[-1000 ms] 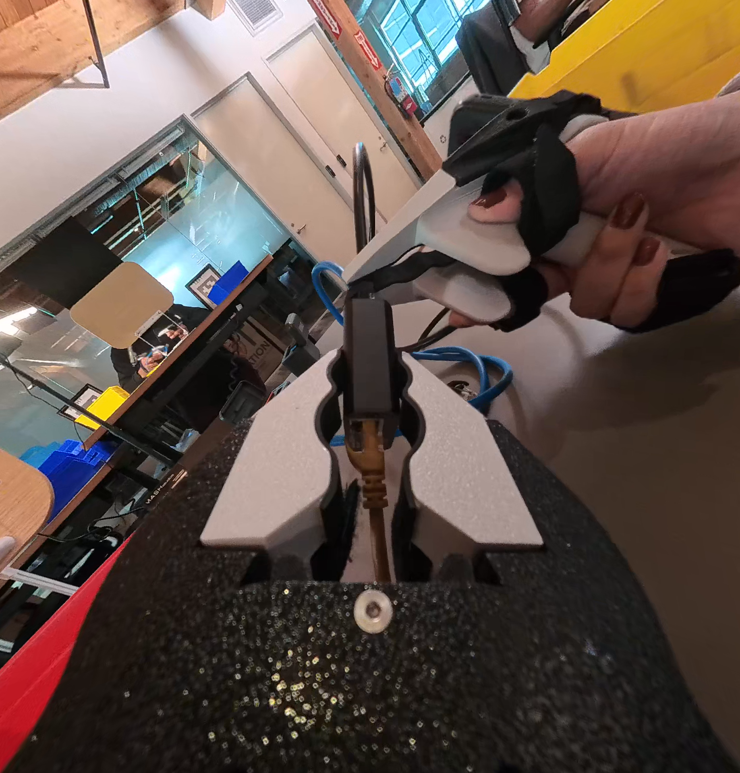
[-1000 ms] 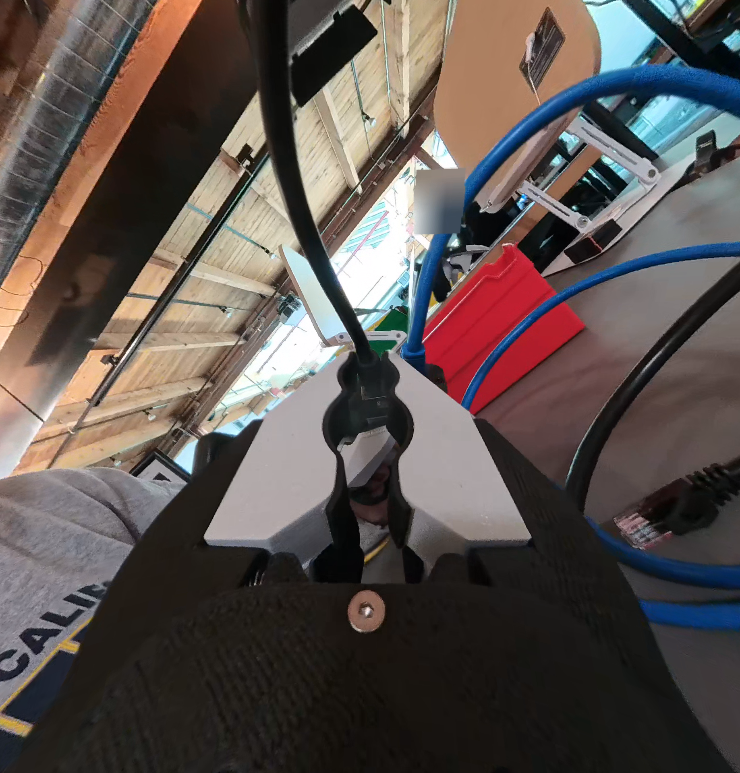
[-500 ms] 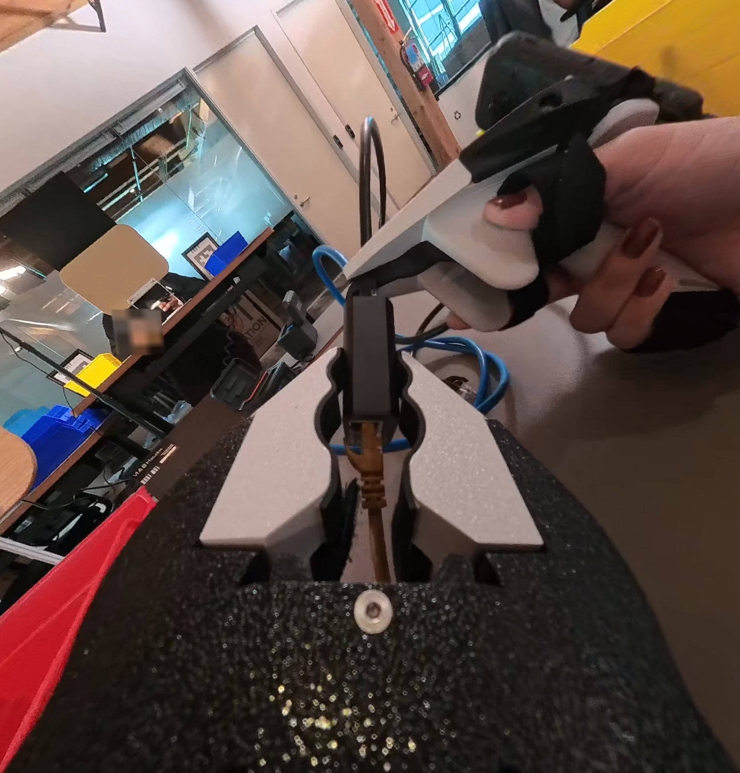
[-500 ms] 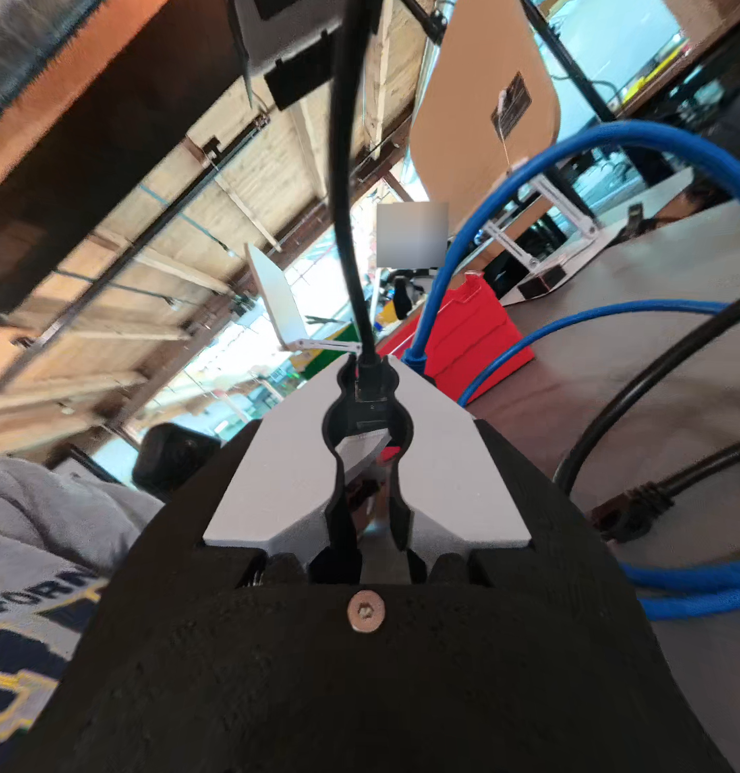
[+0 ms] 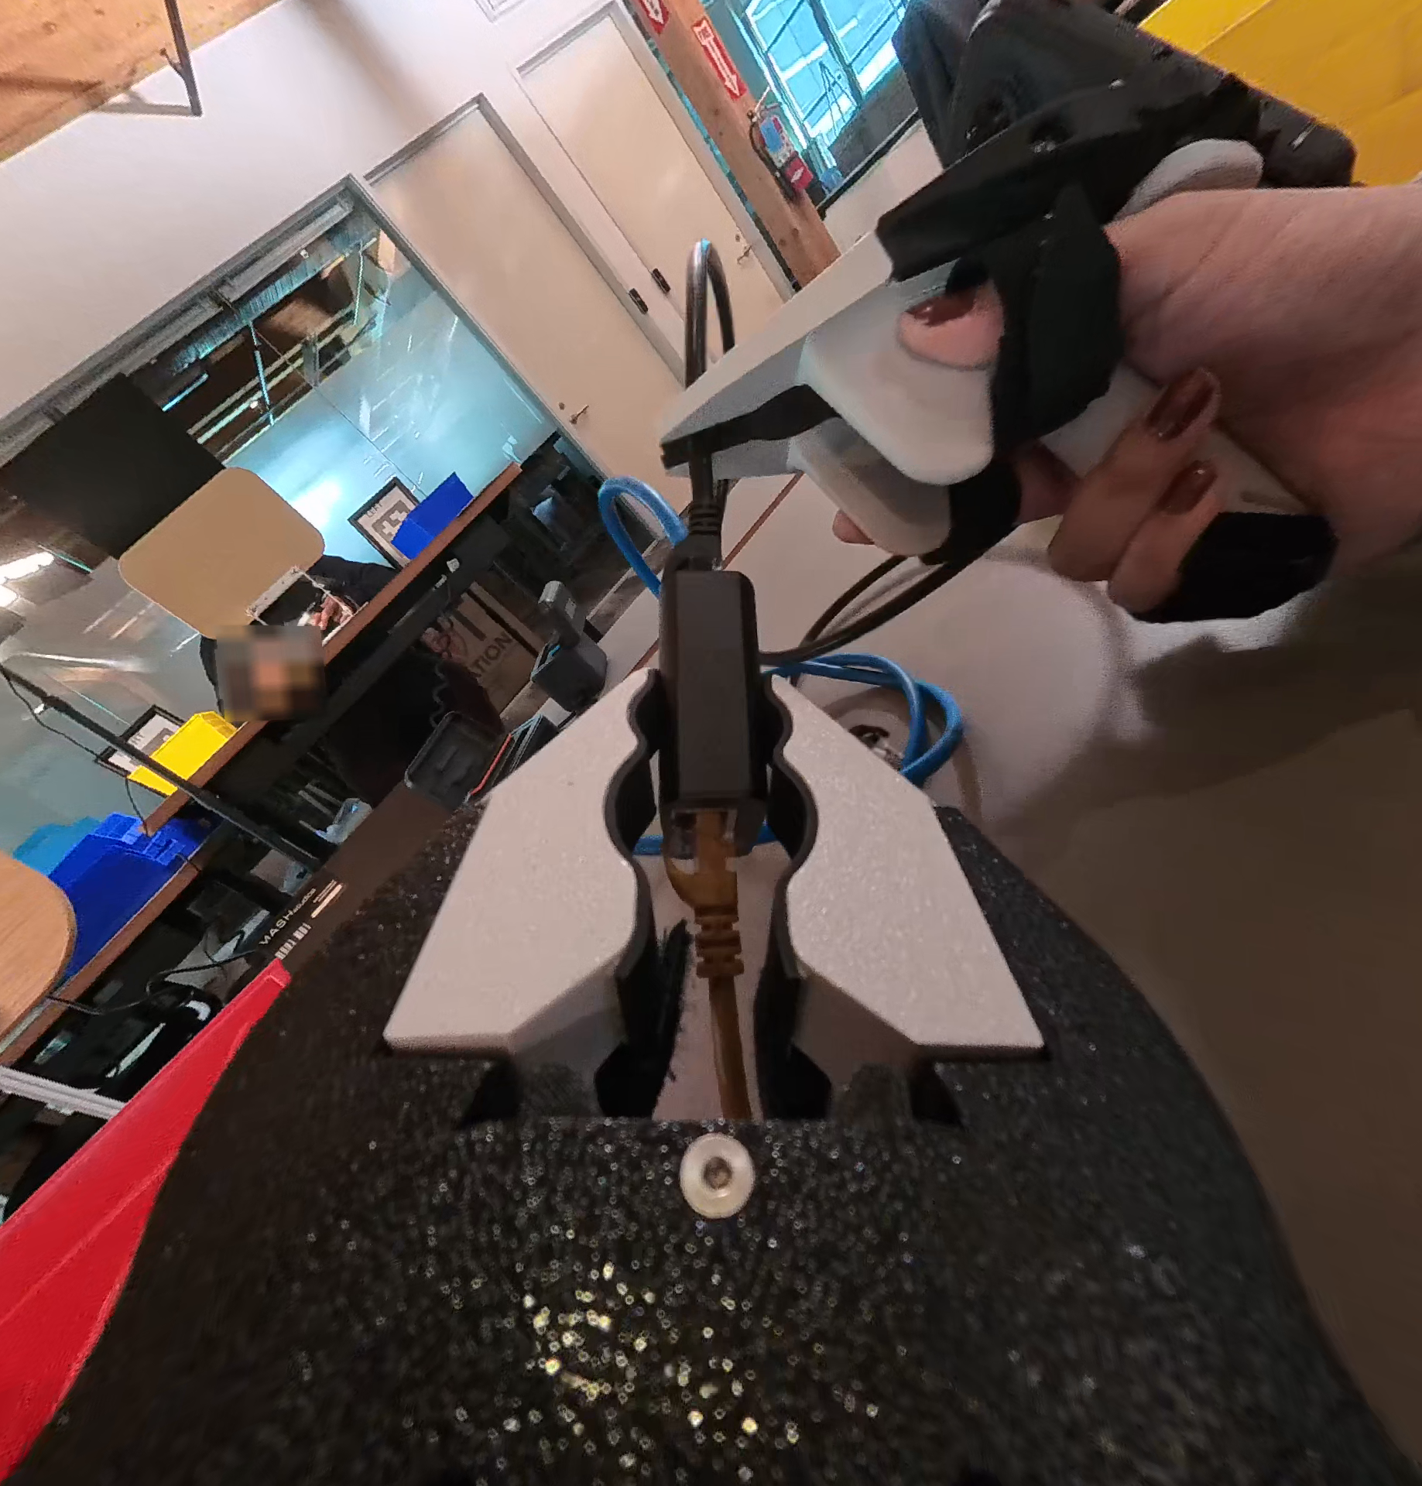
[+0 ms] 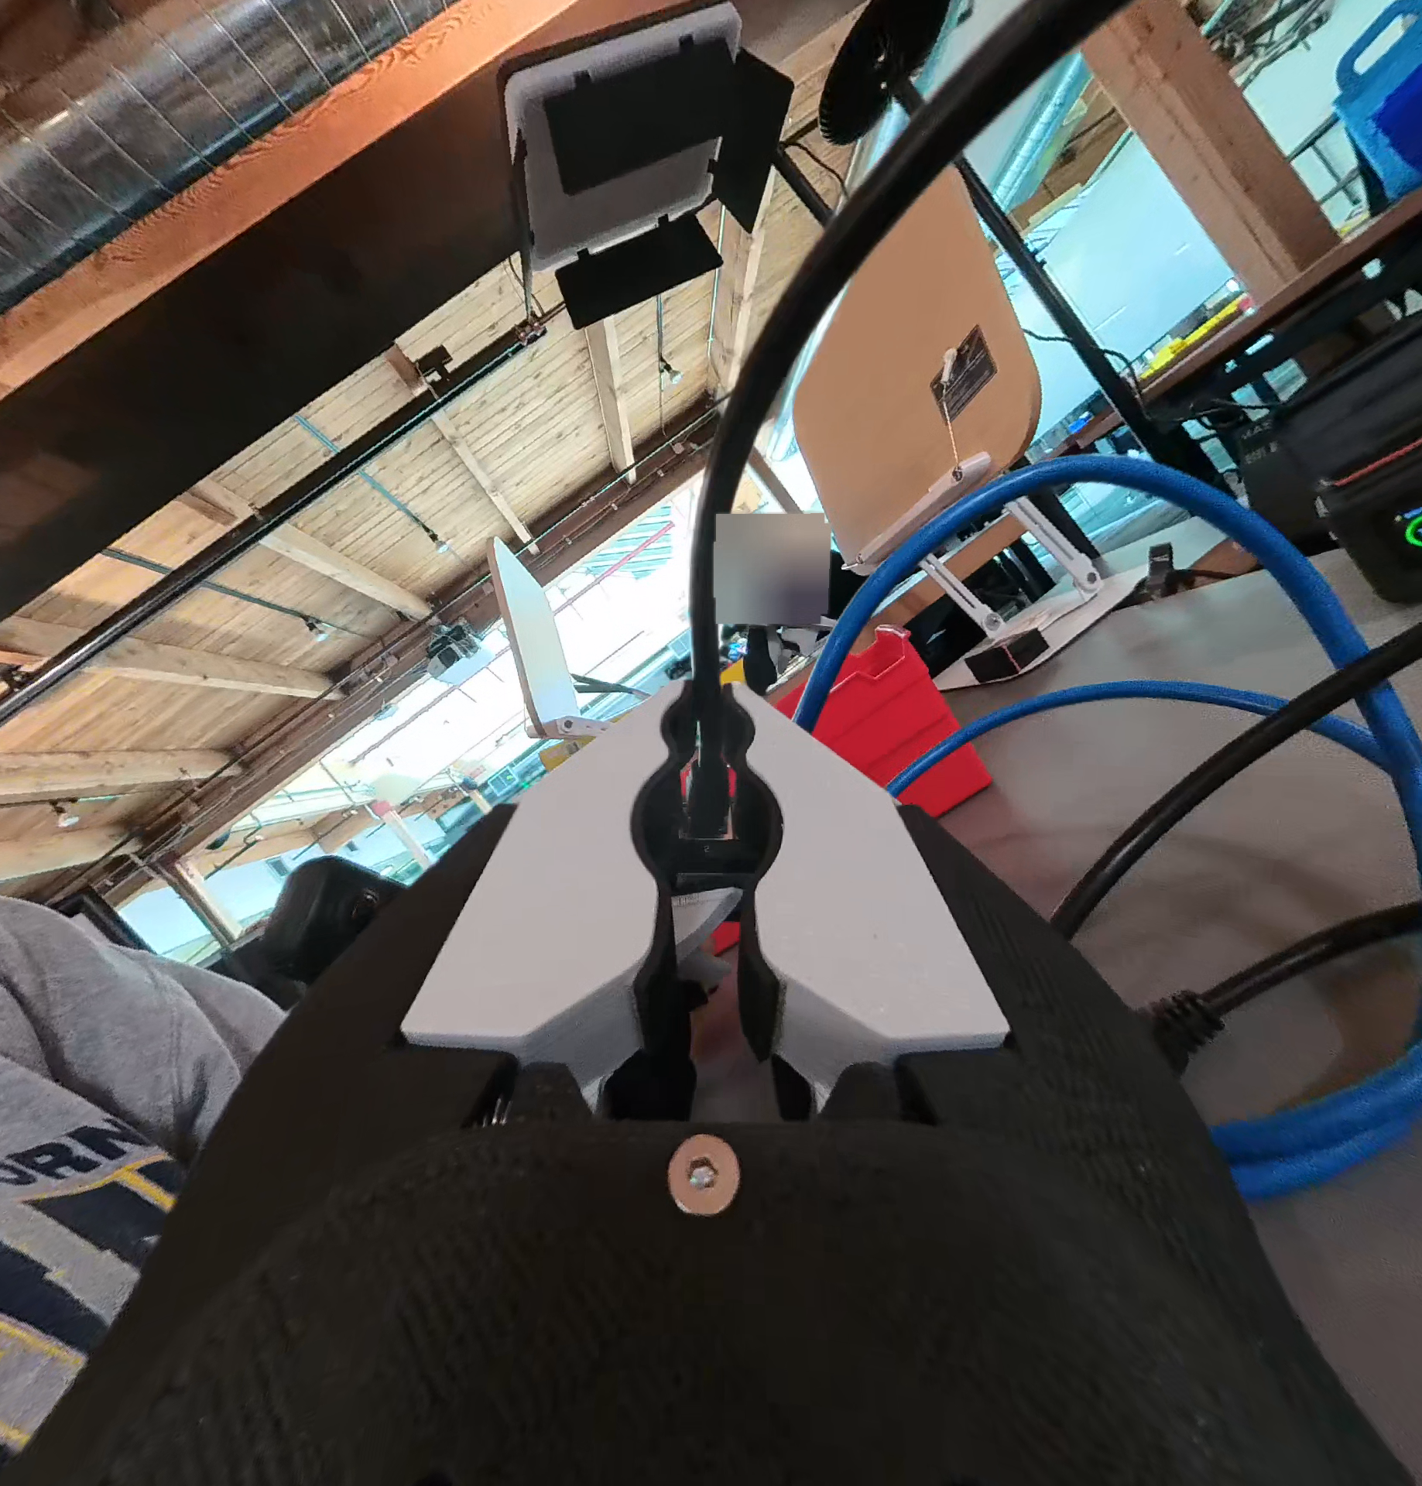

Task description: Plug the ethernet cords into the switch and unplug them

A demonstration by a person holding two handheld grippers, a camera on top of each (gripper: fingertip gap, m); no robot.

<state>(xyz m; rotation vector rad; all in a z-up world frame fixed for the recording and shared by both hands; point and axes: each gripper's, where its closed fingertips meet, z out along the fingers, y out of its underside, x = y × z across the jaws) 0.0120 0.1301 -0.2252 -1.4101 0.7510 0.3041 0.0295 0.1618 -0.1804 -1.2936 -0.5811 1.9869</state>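
In the left wrist view my left gripper (image 5: 711, 683) is shut on a small black switch (image 5: 711, 691), held upright above the table. A yellow ethernet cord (image 5: 715, 909) is plugged into its near end. A black ethernet cord (image 5: 703, 523) meets its far end. My right gripper (image 5: 691, 450), held by a hand (image 5: 1270, 386), grips that black cord just above the switch. In the right wrist view my right gripper (image 6: 706, 708) is shut on the black cord (image 6: 711, 563) right behind its plug, with the switch's face (image 6: 707, 852) just below.
A coiled blue cable (image 6: 1335, 627) and another black cord with a loose end (image 6: 1182, 1021) lie on the grey table (image 6: 1254, 844). A red bin (image 6: 884, 732) stands beyond them, and a black power unit (image 6: 1383, 498) sits far right. A grey sleeve (image 6: 88, 1045) is at the left. The left gripper's tips are roughly 6 cm from the right gripper's. Left tips and right tips are each some 30 cm from the black power unit (image 6: 1383, 498).
The right gripper has drawn back a little from the switch's far end, so the black cord's boot now shows between them. The left gripper still holds the switch.
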